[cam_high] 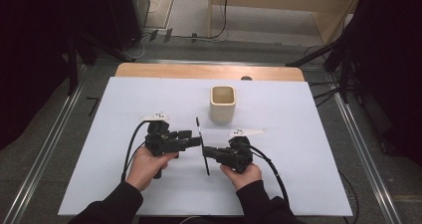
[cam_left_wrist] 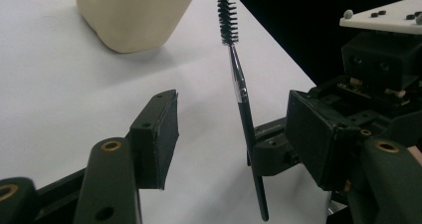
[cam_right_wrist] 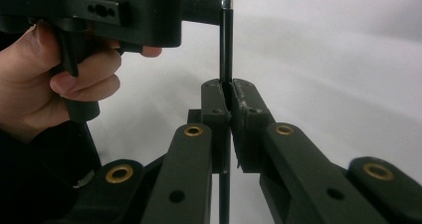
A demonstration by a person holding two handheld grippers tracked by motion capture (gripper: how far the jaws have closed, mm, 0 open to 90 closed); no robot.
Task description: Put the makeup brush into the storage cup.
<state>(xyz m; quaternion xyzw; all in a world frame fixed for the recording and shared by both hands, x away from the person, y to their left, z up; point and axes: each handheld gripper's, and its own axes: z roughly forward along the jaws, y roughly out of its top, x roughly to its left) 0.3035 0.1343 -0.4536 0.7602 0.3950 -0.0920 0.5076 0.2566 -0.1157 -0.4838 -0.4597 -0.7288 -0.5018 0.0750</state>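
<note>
The right gripper (cam_high: 206, 153) is clamping the thin brush (cam_high: 202, 147) by its handle above the tabletop's (cam_high: 298, 134) middle, nearer its front edge, while the left gripper (cam_high: 198, 141) is straddling it, jaws apart, neither pad touching.

Cream cup (cam_high: 222, 103) on white sheet (cam_high: 308, 149)
</note>
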